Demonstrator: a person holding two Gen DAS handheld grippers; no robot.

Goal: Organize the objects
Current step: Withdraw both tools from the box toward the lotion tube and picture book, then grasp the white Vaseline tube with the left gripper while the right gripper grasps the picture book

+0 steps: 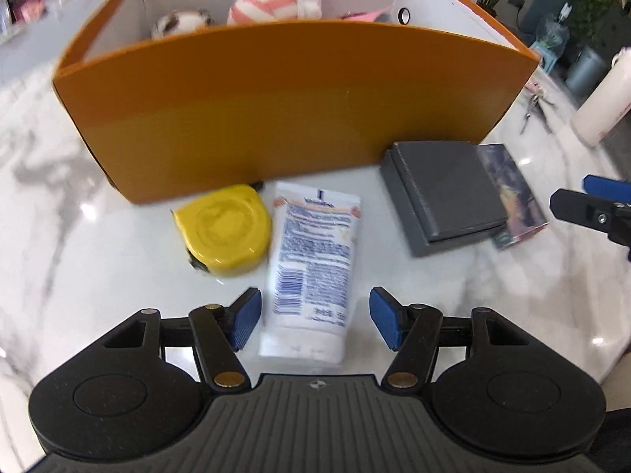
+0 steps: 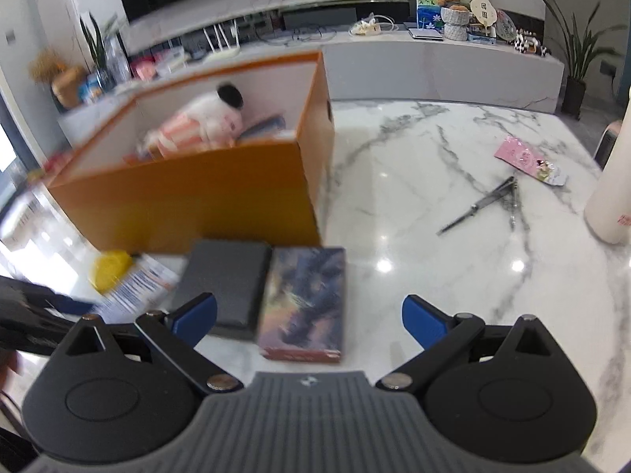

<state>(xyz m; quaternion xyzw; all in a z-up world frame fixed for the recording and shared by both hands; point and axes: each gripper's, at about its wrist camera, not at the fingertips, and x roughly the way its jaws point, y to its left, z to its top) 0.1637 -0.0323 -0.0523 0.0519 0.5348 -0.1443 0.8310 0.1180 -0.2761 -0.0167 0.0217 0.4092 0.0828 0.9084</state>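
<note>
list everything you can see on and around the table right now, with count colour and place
box: 1, orange outside, white inside, back of the table
plush toy: 1, white and pink striped with a black part, inside the box
tape measure: 1, yellow, in front of the box, left of the tube
tube: 1, white with blue print, lying between the left gripper's fingers, not pressed
case: 1, dark grey, flat, right of the tube
book: 1, purple-blue cover, beside the case
scissors: 1, silver, open table on the right
packet: 1, pink, beyond the scissors
bottle: 1, white, right edge
table: 1, white marble
left gripper: 1, black with blue pads, open
right gripper: 1, same, open over the book
</note>
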